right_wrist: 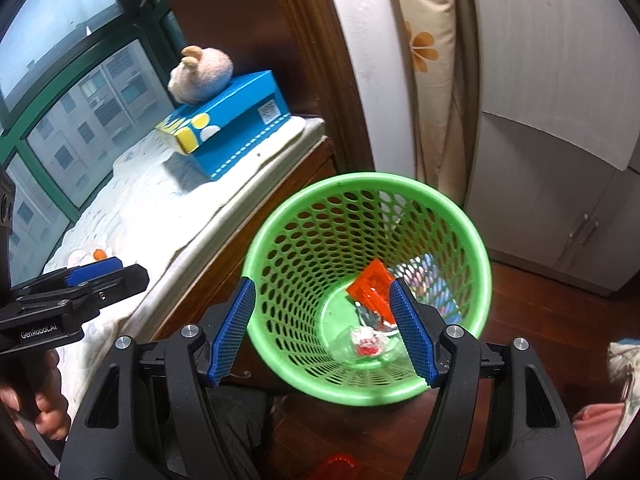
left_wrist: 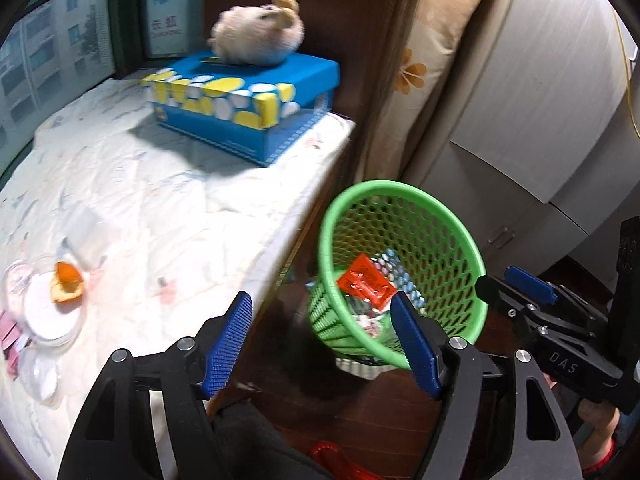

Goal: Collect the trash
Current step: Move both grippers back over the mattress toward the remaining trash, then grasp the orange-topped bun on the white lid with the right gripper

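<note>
A green mesh waste basket (left_wrist: 440, 224) (right_wrist: 304, 240) stands on the wooden floor beside the padded window seat. Inside lie a red wrapper (left_wrist: 366, 284) (right_wrist: 372, 286), a patterned wrapper (right_wrist: 424, 276) and clear plastic packaging (right_wrist: 370, 340). My left gripper (left_wrist: 320, 340) is open and empty, over the seat's edge and the basket's near rim. My right gripper (right_wrist: 324, 330) is open and empty, just above the basket's mouth. On the seat at left lie an orange peel (left_wrist: 66, 282) on a clear plastic lid (left_wrist: 48, 312) and other clear plastic (left_wrist: 84, 232).
A blue tissue box (left_wrist: 244, 104) (right_wrist: 236, 132) with a plush toy (left_wrist: 256, 32) (right_wrist: 200, 74) on top sits at the seat's far end. A wooden post, a curtain and a white cabinet (right_wrist: 560, 160) stand behind the basket. Something red (left_wrist: 336, 460) lies on the floor.
</note>
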